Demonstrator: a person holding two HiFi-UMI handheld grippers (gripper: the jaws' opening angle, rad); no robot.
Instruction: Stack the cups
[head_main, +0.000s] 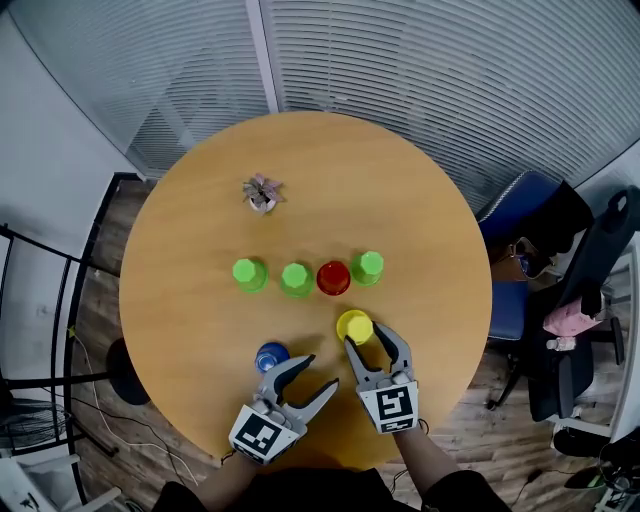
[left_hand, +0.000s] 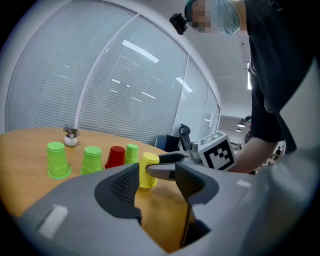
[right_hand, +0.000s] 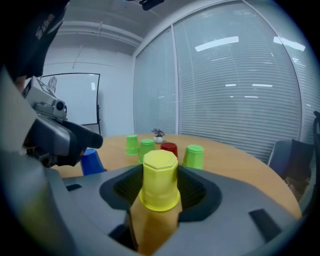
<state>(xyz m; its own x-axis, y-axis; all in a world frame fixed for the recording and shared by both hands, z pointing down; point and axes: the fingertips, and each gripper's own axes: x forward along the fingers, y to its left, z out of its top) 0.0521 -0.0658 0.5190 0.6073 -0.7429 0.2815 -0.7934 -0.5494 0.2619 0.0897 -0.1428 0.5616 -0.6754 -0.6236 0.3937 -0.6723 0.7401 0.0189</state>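
Note:
Upside-down cups stand on the round wooden table (head_main: 190, 250): a row of green (head_main: 249, 273), green (head_main: 296, 279), red (head_main: 333, 277) and green (head_main: 368, 267). Nearer me are a yellow cup (head_main: 354, 326) and a blue cup (head_main: 271, 356). My right gripper (head_main: 368, 338) is open around the yellow cup (right_hand: 160, 185), which stands on the table with dark pad showing on both sides. My left gripper (head_main: 318, 373) is open and empty, its left finger beside the blue cup (right_hand: 91, 161). In the left gripper view the yellow cup (left_hand: 148, 170) stands beyond the jaws.
A small potted plant (head_main: 262, 193) sits at the far side of the table. Office chairs (head_main: 560, 300) stand off the table's right edge. A glass wall with blinds (head_main: 420, 70) runs behind. The table's near edge lies just under both grippers.

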